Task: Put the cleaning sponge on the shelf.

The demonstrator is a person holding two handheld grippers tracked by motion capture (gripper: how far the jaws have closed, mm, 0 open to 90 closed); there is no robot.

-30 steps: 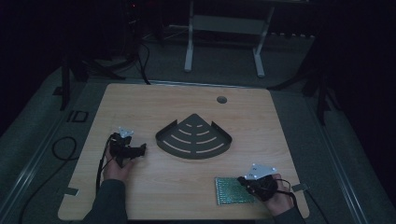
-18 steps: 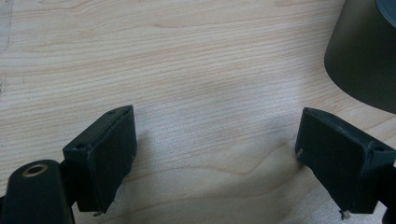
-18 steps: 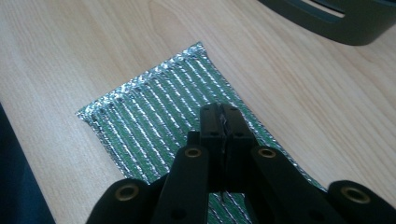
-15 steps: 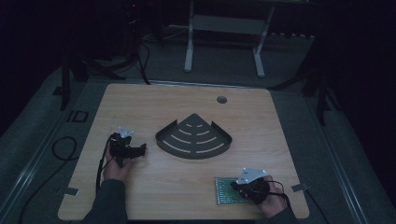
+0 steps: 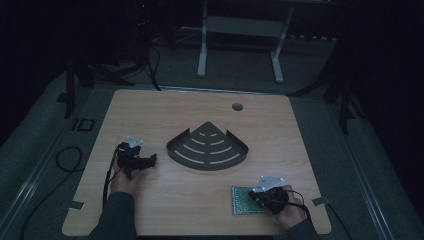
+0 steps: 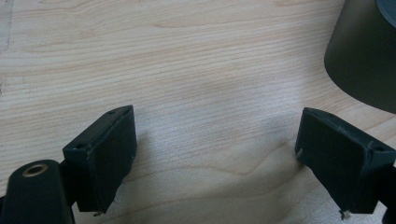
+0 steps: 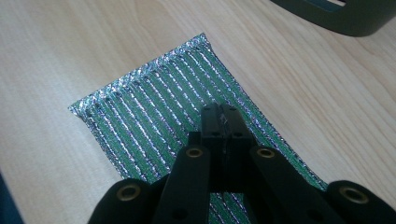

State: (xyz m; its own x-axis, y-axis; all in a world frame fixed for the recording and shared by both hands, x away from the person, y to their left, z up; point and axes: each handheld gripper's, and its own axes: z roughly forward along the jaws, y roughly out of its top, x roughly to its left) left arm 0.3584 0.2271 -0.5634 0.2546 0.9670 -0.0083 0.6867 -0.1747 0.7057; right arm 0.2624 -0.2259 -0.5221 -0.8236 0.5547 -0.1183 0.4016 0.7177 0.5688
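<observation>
A dark fan-shaped slotted metal tray point(image 5: 209, 148) sits mid-table on the pale wooden table point(image 5: 200, 112). A green-and-silver striped scouring pad point(image 5: 244, 201) lies nearer the person, right of centre. A round cable hole point(image 5: 237, 107) lies behind the tray.

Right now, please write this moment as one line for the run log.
left gripper: open, over bare table | right gripper: shut, on green striped pad | dark corner tray: mid-table, untouched

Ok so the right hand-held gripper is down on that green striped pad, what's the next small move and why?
Probably lift the right hand-held gripper a little to check the grip. Its jaws are together over the green pad, which lies flat on the table, and whether they pinch any of it can't be told. The dark rack sits apart, toward the middle, and the left hand-held gripper is open over bare wood.
</observation>
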